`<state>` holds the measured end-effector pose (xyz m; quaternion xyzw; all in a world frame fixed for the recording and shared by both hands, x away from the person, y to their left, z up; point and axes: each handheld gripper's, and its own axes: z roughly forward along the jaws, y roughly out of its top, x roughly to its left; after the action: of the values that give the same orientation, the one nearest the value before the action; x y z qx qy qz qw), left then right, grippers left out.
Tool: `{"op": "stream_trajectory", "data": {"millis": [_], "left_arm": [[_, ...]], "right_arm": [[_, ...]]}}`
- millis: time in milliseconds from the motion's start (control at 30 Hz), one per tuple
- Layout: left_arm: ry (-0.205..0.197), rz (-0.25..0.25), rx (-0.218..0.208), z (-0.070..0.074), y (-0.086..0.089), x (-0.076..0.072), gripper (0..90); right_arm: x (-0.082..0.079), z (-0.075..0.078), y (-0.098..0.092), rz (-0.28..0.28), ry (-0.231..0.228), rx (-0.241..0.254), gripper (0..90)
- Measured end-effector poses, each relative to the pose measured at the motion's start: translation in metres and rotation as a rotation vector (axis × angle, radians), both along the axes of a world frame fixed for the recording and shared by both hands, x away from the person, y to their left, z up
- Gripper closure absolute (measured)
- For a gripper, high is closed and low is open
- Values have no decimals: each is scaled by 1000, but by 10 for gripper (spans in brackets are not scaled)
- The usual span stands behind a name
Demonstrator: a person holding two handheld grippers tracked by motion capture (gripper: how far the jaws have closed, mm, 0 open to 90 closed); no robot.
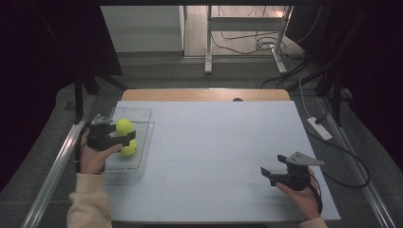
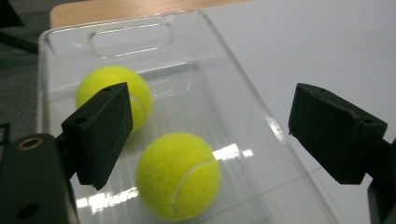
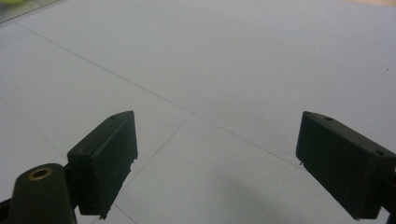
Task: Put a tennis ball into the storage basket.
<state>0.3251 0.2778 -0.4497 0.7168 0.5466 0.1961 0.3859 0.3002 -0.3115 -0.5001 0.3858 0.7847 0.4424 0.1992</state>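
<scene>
Two yellow tennis balls lie in a clear plastic tray at the table's left side. One ball is toward the tray's far end, and the other ball is nearer. My left gripper hovers over the tray, jaws open wide above the balls, pads touching neither. My right gripper is open over bare table at the front right, with nothing between its jaws.
A pale sheet covers the wooden table. Metal rails run along both sides. Beyond the far edge are a desk frame and floor cables. A power strip lies at the right.
</scene>
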Motion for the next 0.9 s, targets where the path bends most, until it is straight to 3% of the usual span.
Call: {"op": "stream_trajectory", "data": {"millis": [267,467,567,733,900], "left_arm": [[-12,-38,-21,1,-8,-4,149],[-36,-102,-77,0,-16,-10,147],[-49,-131,-85,-2,-22,-15,143],[-70,-193,-103,-8,-33,-27,137],[-70,-207,-120,-16,-41,-36,135]], "right_arm": [[-1,0,0,2,-2,-6,126],[-2,0,-1,-7,1,-5,126],[-3,0,-3,-13,1,-3,126],[-3,1,-4,-20,0,2,126],[-2,1,-4,-18,0,3,125]]}}
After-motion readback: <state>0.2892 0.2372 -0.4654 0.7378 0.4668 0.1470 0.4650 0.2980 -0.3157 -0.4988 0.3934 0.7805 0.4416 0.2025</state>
